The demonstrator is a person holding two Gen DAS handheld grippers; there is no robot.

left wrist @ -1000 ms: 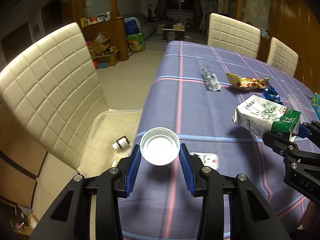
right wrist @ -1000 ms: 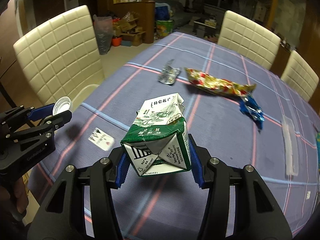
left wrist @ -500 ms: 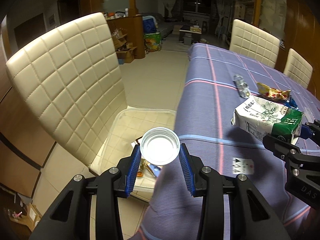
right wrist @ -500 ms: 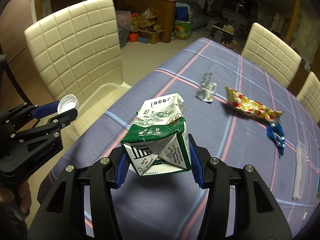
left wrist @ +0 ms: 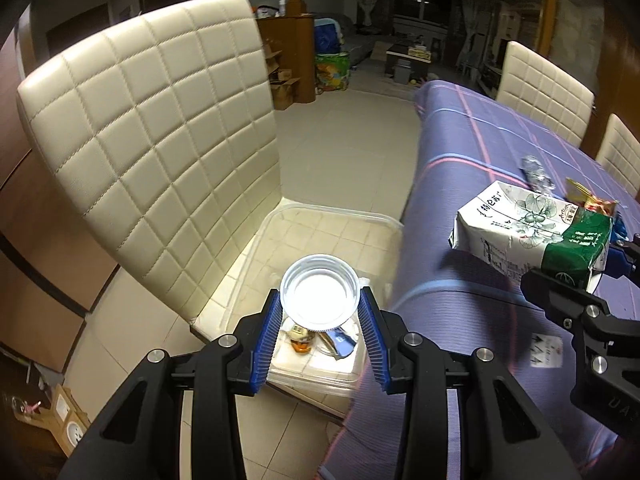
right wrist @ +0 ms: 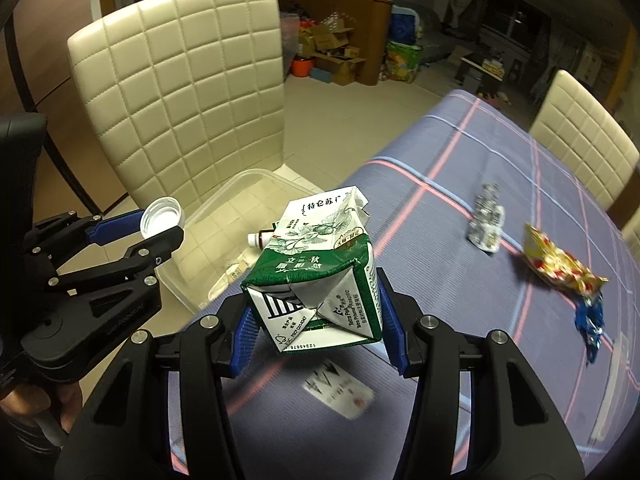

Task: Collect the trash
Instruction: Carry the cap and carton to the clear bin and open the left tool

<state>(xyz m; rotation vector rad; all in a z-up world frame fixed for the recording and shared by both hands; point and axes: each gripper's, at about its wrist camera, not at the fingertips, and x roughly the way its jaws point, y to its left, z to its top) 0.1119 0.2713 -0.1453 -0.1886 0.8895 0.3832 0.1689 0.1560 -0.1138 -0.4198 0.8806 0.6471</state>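
My left gripper (left wrist: 320, 322) is shut on a white plastic lid (left wrist: 319, 295) and holds it above a clear plastic bin (left wrist: 344, 216) that stands on the seat of a cream chair. It also shows in the right wrist view (right wrist: 158, 228) with the lid (right wrist: 161, 216). My right gripper (right wrist: 316, 324) is shut on a crushed green and white milk carton (right wrist: 320, 276) over the table edge; the carton also shows in the left wrist view (left wrist: 532, 232). The bin (right wrist: 256, 184) holds a small brown bottle (right wrist: 260, 238) and some wrappers (left wrist: 340, 340).
A quilted cream chair back (left wrist: 160, 136) rises behind the bin. On the purple tablecloth (right wrist: 460, 200) lie a foil blister pack (right wrist: 486, 224), a yellow-red snack bag (right wrist: 560, 268), a blue wrapper (right wrist: 590, 316) and a small card (right wrist: 340, 392). Two more chairs (left wrist: 544, 88) stand across the table.
Both grippers have swung left from over the table toward the chair. The lid is now over the bin, and the carton is at the table's left edge.
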